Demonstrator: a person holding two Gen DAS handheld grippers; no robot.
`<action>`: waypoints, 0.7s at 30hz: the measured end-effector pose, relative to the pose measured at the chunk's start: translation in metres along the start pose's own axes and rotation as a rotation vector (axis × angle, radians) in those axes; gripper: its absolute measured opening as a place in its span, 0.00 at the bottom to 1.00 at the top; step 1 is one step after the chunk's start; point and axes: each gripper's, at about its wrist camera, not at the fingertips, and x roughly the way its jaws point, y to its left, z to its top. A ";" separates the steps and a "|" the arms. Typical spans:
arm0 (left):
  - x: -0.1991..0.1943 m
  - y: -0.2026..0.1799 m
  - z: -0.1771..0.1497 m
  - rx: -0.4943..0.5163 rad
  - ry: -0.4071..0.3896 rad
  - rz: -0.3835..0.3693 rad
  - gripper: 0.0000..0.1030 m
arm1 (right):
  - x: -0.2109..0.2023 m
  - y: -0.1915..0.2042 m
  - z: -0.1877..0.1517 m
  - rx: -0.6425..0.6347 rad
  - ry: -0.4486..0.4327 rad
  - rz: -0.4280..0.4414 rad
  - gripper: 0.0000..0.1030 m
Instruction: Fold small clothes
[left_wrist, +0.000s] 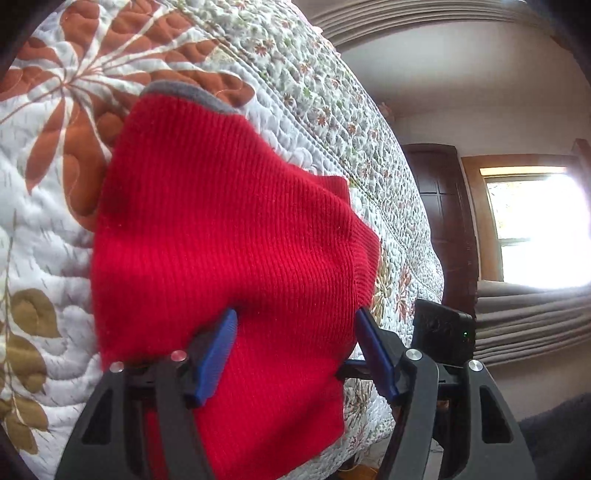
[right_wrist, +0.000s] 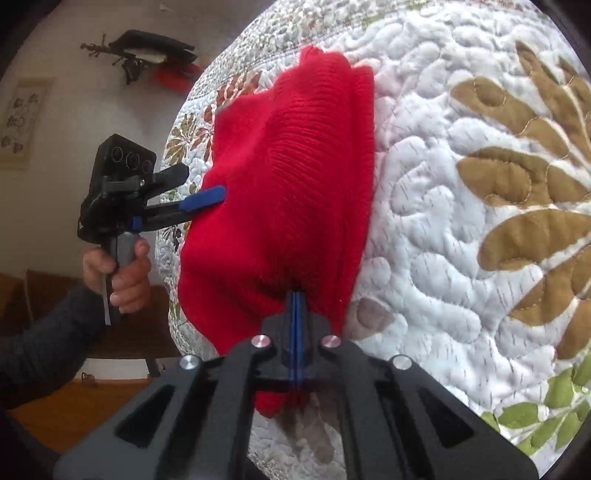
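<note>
A small red knit garment (left_wrist: 221, 229) with a grey trim (left_wrist: 192, 94) lies partly lifted on the floral quilt (left_wrist: 48, 229). My left gripper (left_wrist: 295, 314) is open, its blue fingers (left_wrist: 216, 354) spread wide with the garment's near edge between them. In the right wrist view the red garment (right_wrist: 288, 177) is bunched into folds, and my right gripper (right_wrist: 297, 295) is shut on its near edge. The left gripper (right_wrist: 207, 206) shows there at the garment's left side, held by a hand (right_wrist: 122, 269), with one blue finger (right_wrist: 205, 197) lying on top of the fabric.
The quilt (right_wrist: 461, 221) covers a bed whose edge (left_wrist: 406, 229) drops off toward a dark wooden door (left_wrist: 443, 221) and a bright window (left_wrist: 535, 229). A dark sleeve (right_wrist: 40, 343) reaches in from the left. A wall rack (right_wrist: 147, 55) hangs behind.
</note>
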 end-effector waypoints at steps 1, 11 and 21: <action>-0.008 -0.006 -0.004 0.004 -0.014 -0.019 0.65 | -0.008 0.004 -0.003 0.012 -0.014 0.003 0.08; -0.041 -0.013 -0.085 -0.048 -0.017 -0.010 0.67 | -0.001 -0.001 -0.071 0.287 0.006 0.073 0.29; -0.056 -0.009 -0.125 -0.055 0.029 -0.001 0.68 | -0.019 0.000 -0.070 0.266 -0.025 -0.050 0.12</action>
